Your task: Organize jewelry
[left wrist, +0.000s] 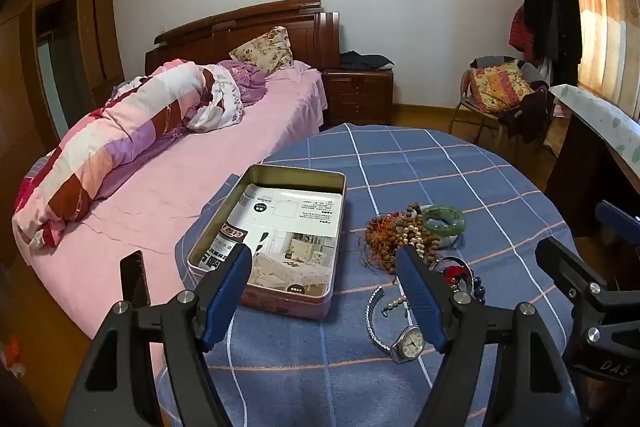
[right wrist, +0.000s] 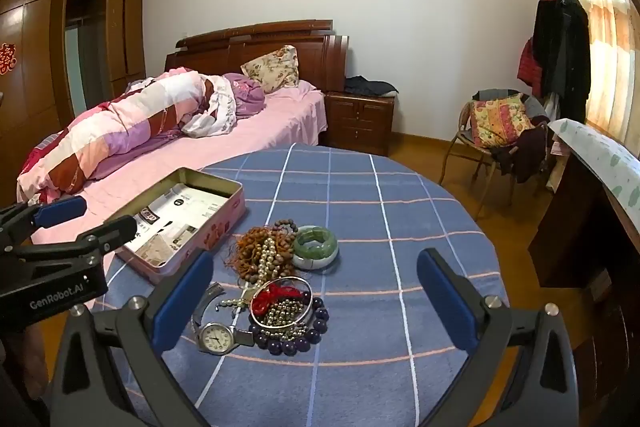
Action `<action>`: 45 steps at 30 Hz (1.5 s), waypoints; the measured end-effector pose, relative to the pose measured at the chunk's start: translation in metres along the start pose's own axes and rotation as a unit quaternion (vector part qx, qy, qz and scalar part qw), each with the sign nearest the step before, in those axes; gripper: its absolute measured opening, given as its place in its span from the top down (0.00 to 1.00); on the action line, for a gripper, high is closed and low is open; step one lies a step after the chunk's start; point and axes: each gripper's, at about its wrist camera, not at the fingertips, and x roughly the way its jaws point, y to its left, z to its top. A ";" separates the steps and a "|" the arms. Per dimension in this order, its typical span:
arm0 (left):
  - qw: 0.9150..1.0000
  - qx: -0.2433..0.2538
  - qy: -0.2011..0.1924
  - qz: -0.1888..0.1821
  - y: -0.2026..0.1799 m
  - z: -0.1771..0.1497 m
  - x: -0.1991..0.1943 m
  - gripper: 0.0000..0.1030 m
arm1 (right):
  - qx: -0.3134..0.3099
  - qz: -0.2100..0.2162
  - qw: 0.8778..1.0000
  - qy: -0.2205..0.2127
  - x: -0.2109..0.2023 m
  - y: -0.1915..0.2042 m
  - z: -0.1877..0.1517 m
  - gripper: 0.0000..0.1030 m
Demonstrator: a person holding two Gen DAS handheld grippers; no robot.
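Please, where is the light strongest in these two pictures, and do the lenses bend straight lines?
Left wrist view: the curtain glows, overexposed; the bed edge bows, corners dark. Right wrist view: same bright curtain; tablecloth lines curve outward; watch and beads stay sharp.

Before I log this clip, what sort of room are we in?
A home bedroom, most likely: a bed with a rumpled quilt and a nightstand beside it. The jewelry sits on a round table with a blue checked cloth.
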 end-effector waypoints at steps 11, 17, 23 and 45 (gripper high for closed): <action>1.000 0.002 0.003 0.006 -0.002 -0.004 0.004 0.28 | -0.003 0.001 1.000 -0.001 0.003 0.001 0.001 0.00; 1.000 0.003 0.006 0.008 0.000 -0.003 0.005 0.28 | -0.004 0.001 1.000 0.002 0.004 0.004 -0.001 0.00; 1.000 0.004 0.005 0.010 -0.001 -0.004 0.005 0.28 | -0.005 0.001 1.000 0.003 0.003 0.006 -0.005 0.00; 1.000 0.005 0.006 0.013 0.000 -0.004 0.007 0.28 | -0.008 0.000 1.000 0.007 0.008 0.009 -0.011 0.00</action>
